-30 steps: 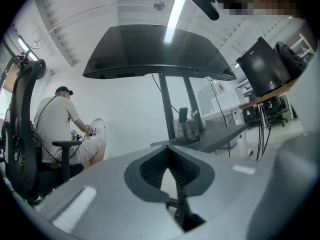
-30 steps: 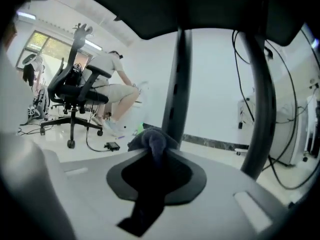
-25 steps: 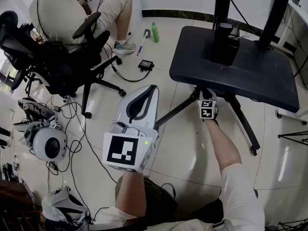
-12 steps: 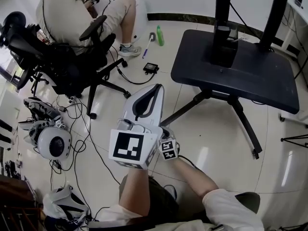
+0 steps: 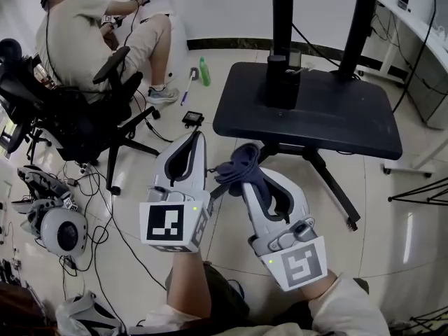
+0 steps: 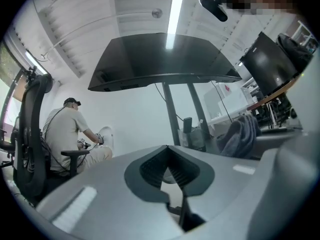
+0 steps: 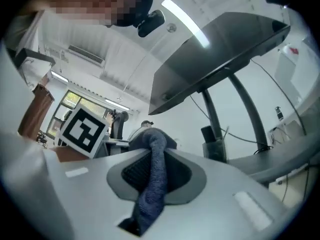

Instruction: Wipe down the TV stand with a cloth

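My right gripper (image 5: 246,182) is clamped on the dark blue cloth (image 5: 238,163), bunched past my jaw tips just off the TV stand's (image 5: 315,114) front edge. My left gripper (image 5: 187,144) is closed on nothing.

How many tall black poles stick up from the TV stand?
2. The left pole rises behind a black box; the right pole rises at the TV stand's back.
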The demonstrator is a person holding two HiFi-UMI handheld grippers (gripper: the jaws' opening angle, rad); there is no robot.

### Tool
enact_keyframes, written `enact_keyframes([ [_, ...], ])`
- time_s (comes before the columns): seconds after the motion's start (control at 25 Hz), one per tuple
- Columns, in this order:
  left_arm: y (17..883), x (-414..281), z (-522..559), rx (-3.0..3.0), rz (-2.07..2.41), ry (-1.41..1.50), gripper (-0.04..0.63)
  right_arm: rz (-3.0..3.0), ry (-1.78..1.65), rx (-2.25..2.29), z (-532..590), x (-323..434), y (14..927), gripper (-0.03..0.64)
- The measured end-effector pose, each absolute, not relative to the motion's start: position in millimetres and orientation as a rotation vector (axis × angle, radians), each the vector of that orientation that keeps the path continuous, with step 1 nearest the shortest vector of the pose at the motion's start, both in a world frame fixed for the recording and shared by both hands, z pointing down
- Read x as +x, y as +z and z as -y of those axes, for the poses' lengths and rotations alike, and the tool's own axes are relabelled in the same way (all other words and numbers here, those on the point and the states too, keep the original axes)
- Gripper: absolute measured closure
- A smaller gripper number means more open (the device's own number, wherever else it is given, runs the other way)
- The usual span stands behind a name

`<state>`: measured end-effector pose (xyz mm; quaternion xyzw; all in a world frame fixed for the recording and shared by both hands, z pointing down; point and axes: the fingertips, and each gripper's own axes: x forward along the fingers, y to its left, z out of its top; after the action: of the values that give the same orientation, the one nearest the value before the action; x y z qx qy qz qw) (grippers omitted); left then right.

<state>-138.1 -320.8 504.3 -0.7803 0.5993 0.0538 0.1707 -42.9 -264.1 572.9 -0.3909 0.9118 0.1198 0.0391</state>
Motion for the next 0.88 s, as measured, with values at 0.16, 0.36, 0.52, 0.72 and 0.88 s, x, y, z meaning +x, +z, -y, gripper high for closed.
enact_keyframes([
  [0.16, 496, -102, 325, -2.283, -1.609, 0.178, 0.526, -2.432, 0.468, -1.181, 260, -1, 506, 0.561],
  [0.36, 512, -34, 329, -2.485, -1.509, 0.008, 0.526, -2.285, 0.48, -1.369, 259, 77, 486, 0.56],
  [0.52, 513, 16, 338, -2.597, -1.421, 0.014, 0.526, -2.199, 0.505, -1.536, 260, 133, 480, 0.56],
  [0.72, 511, 42, 353, -2.624, -1.401, 0.026, 0.526, -2.157, 0.42, -1.646, 291, 172, 520, 0.56],
  [0.88, 519, 47, 361, -2.627, -1.407, 0.022, 0.526, -2.166, 0.336, -1.759, 357, 185, 631, 0.56],
])
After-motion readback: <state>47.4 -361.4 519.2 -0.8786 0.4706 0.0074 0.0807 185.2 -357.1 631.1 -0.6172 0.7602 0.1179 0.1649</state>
